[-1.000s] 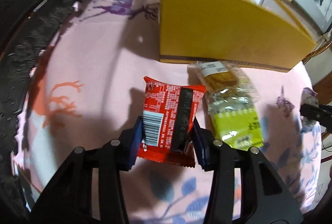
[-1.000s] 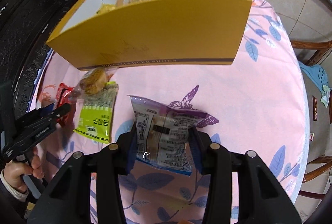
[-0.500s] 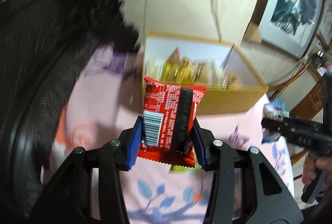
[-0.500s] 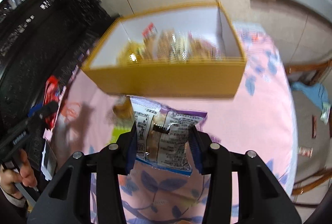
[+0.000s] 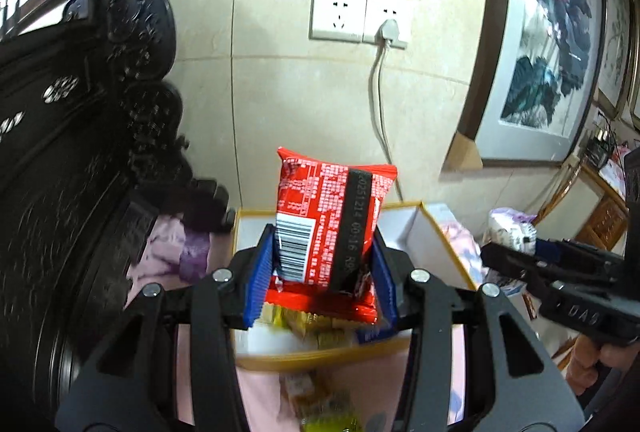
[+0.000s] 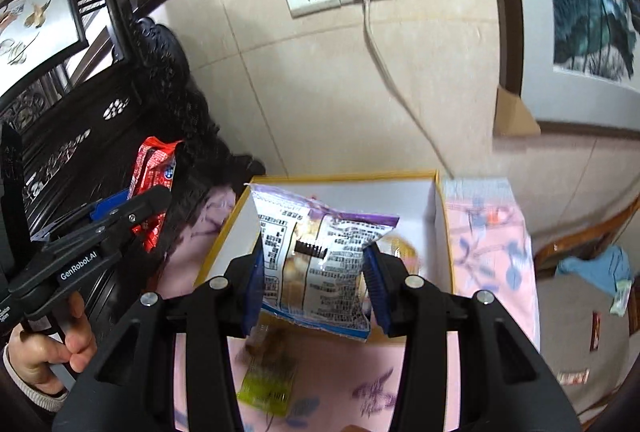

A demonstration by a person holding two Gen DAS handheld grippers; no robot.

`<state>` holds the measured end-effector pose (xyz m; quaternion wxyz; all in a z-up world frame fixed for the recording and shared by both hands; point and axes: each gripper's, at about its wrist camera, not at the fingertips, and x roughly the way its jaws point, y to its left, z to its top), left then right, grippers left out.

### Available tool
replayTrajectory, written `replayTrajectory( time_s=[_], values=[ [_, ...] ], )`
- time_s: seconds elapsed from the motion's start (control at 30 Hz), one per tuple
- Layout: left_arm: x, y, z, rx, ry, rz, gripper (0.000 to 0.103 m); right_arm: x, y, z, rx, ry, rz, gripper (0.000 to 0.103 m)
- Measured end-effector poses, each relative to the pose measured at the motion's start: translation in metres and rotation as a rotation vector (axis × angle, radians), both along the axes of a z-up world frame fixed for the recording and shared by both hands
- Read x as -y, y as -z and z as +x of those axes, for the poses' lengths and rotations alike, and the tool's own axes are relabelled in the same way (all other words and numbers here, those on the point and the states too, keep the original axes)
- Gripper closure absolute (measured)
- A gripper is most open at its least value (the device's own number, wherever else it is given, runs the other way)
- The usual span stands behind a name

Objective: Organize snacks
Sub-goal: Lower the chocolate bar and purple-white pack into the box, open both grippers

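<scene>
Left gripper (image 5: 324,272) clamps the red snack packet (image 5: 328,220) at its lower sides, held above the yellow box (image 5: 320,354). Right gripper (image 6: 316,282) pinches the purple-white packet (image 6: 316,264) likewise. Green packet (image 6: 268,384) lies at 6 o'clock. Judged light, crinkly, slippery, crushable: grip the edges.

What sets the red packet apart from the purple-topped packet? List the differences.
Colour: the red packet is solid red with a black date strip and a barcode; the purple-topped packet is mostly white with black print and a purple top edge.
Holder: the left gripper grips the red packet, the right gripper the purple-topped packet.
Shared: both are held upright between closed jaws, in front of the yellow box.
</scene>
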<state>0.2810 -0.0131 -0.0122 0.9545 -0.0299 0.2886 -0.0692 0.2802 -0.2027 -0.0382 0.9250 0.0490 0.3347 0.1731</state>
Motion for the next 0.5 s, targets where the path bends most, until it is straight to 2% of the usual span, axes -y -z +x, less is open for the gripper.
replayTrajectory(
  time_s=[0.1, 0.13, 0.17, 0.2, 0.23, 0.27, 0.37, 0.5],
  values=[
    [0.004, -0.004, 0.022, 0.004, 0.002, -0.006, 0.056, -0.005, -0.002, 0.025, 0.007, -0.002, -0.009, 0.056],
    [0.006, -0.003, 0.032, -0.003, -0.003, 0.0, 0.035, -0.007, -0.002, 0.034, -0.001, -0.004, -0.02, 0.056],
    [0.008, -0.002, 0.041, -0.015, -0.025, 0.016, 0.004, -0.009, -0.001, 0.042, -0.007, 0.007, -0.033, 0.048],
    [0.01, -0.002, 0.046, -0.017, -0.083, 0.045, 0.002, -0.01, -0.002, 0.049, -0.002, 0.048, -0.056, 0.024],
    [0.011, -0.002, 0.049, -0.009, -0.136, 0.065, 0.002, -0.008, -0.004, 0.05, 0.008, 0.087, -0.07, 0.017],
    [0.01, -0.003, 0.049, -0.011, -0.142, 0.058, 0.002, -0.006, -0.007, 0.05, 0.021, 0.113, -0.066, 0.009],
    [0.006, -0.002, 0.044, 0.003, -0.114, 0.022, 0.002, 0.001, -0.012, 0.041, 0.053, 0.116, -0.017, 0.006],
    [0.008, 0.003, 0.041, -0.009, -0.106, 0.05, 0.002, 0.004, -0.009, 0.036, 0.04, 0.103, -0.011, 0.006]
  ],
)
